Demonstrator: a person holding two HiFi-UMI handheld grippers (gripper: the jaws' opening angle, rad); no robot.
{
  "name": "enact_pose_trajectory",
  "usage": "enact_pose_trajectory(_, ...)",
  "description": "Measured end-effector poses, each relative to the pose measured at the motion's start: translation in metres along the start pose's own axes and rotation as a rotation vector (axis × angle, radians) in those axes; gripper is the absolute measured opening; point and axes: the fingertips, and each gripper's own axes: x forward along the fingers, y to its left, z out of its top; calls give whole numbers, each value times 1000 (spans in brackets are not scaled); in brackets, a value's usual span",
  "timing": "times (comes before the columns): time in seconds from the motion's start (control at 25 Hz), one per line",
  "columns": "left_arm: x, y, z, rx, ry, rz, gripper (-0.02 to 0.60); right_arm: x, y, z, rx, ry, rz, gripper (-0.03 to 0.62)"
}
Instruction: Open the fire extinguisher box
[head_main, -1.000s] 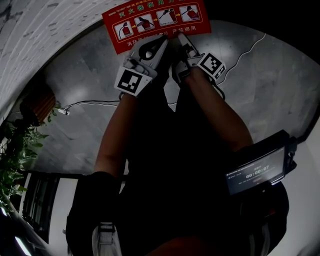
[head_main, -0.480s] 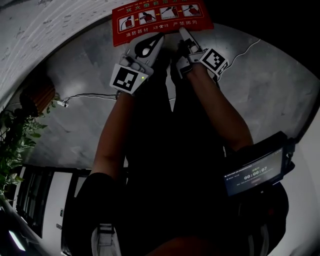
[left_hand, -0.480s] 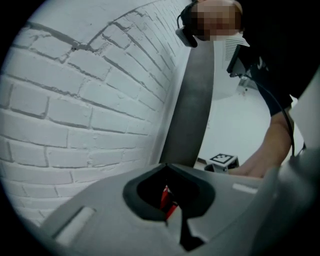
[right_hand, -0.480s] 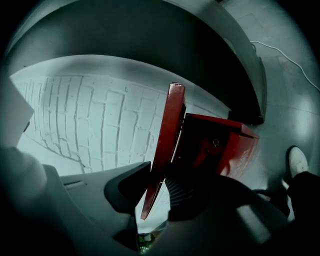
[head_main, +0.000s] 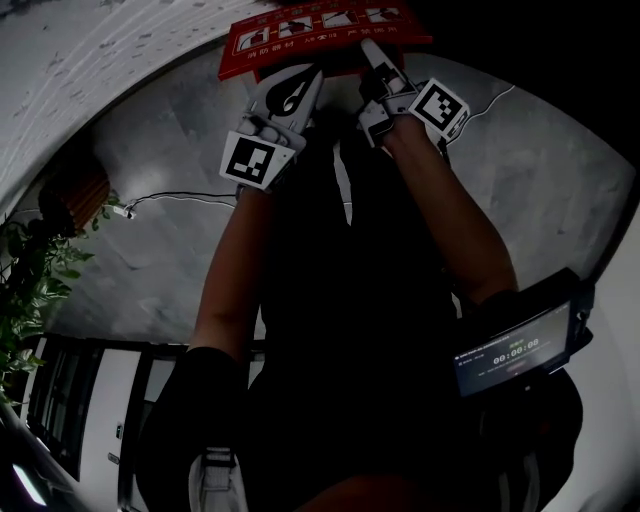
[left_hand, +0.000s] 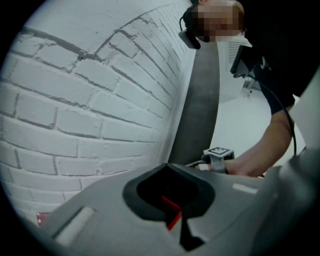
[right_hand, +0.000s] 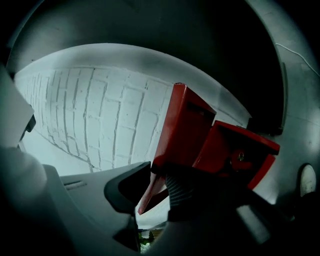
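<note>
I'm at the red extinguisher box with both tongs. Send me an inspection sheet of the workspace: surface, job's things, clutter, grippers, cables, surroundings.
Surface: grey stone-tile floor, glossy.
Job's things: red metal lid of the fire extinguisher box, pictograms on its top; the box's inside is not visible.
Clutter: nothing seen.
Grippers: left tongs shut on the lid's edge, a red sliver between the jaws; right tongs shut on the same edge.
Cables: thin white cable across the floor at left; second white cable beyond the right tongs.
Surroundings: white brick wall; green leafy plant at left; dark screen with timer digits at the person's right side.
</note>
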Motion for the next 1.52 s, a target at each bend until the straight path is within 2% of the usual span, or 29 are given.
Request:
enact_pose_trajectory(0.12,0,5,2,-4,-10,10,2,7,1,14,1,-7,-52,83)
enact_pose_trajectory(0.24,-5,15,5,-26,-27,35,2,29,23,31,-109,5,50,72)
enact_pose_trajectory(0.4,-9,22,6,-32,-19,59,2,50,38,45,-163,20,118,66)
enact_pose_trajectory(0.56,-8,24,13,-18,-23,72,2,60,43,56,-169,19,145,64)
enact_pose_trajectory(0.72,-6,25,19,-12,-27,84,2,63,36,62,-131,13,114,60)
enact_pose_trajectory(0.88,-6,26,26,-6,-31,95,2,67,35,68,-143,21,118,60)
enact_pose_trajectory(1.08,-7,21,36,13,-37,102,2,62,71,59,-221,81,216,58)
enact_pose_trajectory(1.2,-15,4,54,27,-32,96,2,42,113,47,-339,138,284,48)
enact_pose_trajectory(1.36,-33,-18,94,50,-36,102,2,5,181,27,-647,205,376,17)
enact_pose_trajectory(1.52,-58,-60,133,90,-31,50,2,-49,247,-5,-902,253,526,9)
